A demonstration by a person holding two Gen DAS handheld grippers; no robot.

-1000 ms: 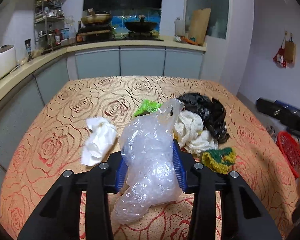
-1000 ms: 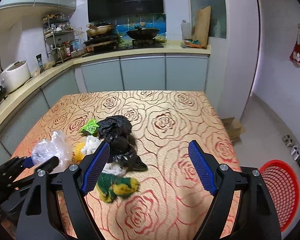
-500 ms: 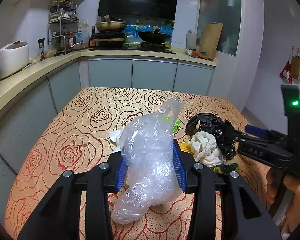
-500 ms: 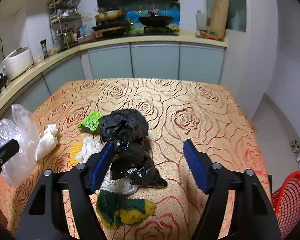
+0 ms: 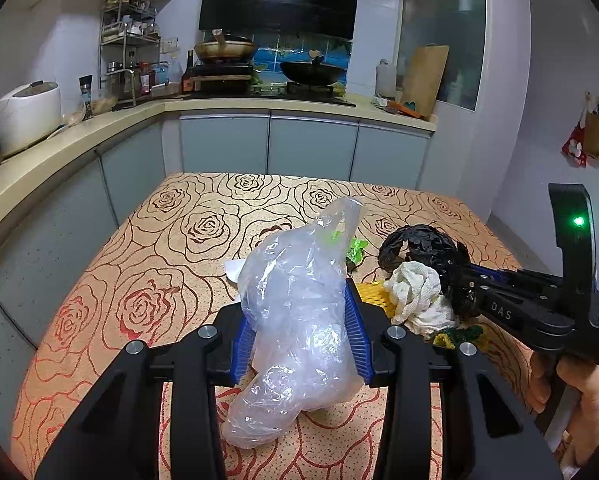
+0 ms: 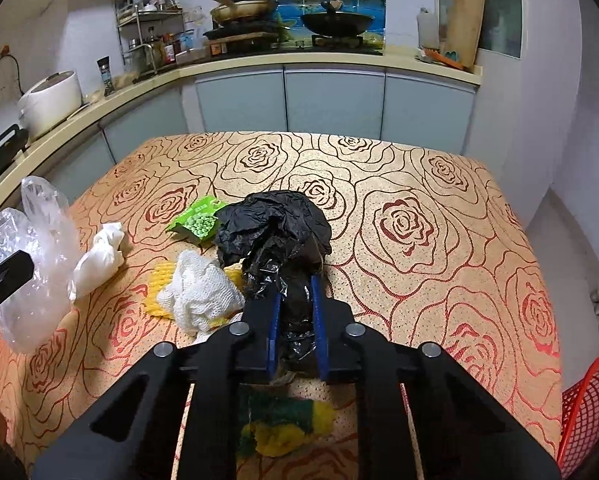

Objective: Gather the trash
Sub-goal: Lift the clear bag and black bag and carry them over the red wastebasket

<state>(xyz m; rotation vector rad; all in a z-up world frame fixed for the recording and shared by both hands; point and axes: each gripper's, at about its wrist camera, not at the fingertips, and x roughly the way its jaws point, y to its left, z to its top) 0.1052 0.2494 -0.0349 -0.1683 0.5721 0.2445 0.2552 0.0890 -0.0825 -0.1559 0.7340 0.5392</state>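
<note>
A clear plastic bag point(image 5: 299, 320) is clamped between the blue pads of the left gripper point(image 5: 299, 330), above the near edge of the table point(image 5: 171, 240). The right gripper point(image 6: 295, 320) is closed narrowly on a black plastic bag point(image 6: 275, 228) lying near the table's middle. Beside it are seen a white cloth point(image 6: 199, 292), a green packet point(image 6: 197, 222), a crumpled tissue point(image 6: 99, 256) and a yellow-green sponge point(image 6: 287, 426). A red basket point(image 6: 591, 408) is seen off the table's right edge.

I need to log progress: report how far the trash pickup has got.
Nothing visibly binned yet. In hand: left gripper clamps the clear plastic bag; right gripper clamps the black bag. Left on the table: white tissue, green packet, white cloth.
</note>
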